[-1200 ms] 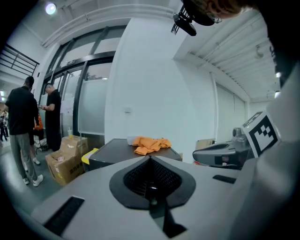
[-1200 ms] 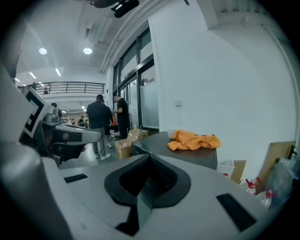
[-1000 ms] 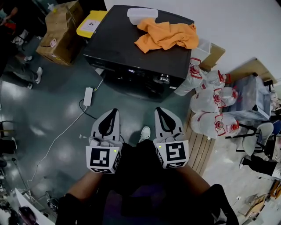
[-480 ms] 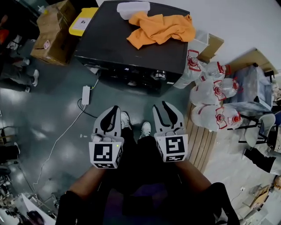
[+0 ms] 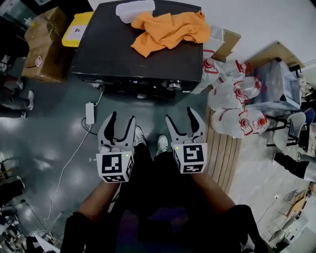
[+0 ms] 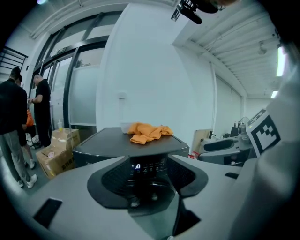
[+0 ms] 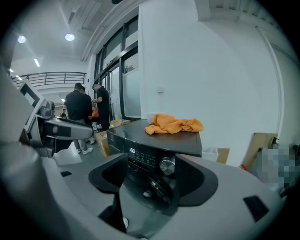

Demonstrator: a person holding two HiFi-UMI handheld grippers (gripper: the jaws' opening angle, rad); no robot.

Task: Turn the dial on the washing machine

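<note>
The black washing machine (image 5: 138,52) stands ahead of me, with its silver dial (image 5: 174,85) at the right end of the front panel. In the right gripper view the dial (image 7: 167,165) shows between the jaws, still some way off. An orange cloth (image 5: 168,27) lies on the lid. My left gripper (image 5: 122,118) and right gripper (image 5: 180,116) hover side by side in front of the machine, well short of it. Both pairs of jaws have just been opening and now stand wide with nothing between them. The left gripper view faces the lit display (image 6: 136,166).
A white container (image 5: 134,8) sits on the lid behind the cloth. Cardboard boxes (image 5: 42,44) and a yellow box (image 5: 77,28) stand left of the machine, large water bottles (image 5: 232,94) and a wooden pallet (image 5: 224,158) right. A power strip (image 5: 90,112) lies on the floor. People (image 7: 79,112) stand at left.
Both grippers were shut a second ago; the right opened first, then the left, and both now stand wide. Both have moved toward the machine.
</note>
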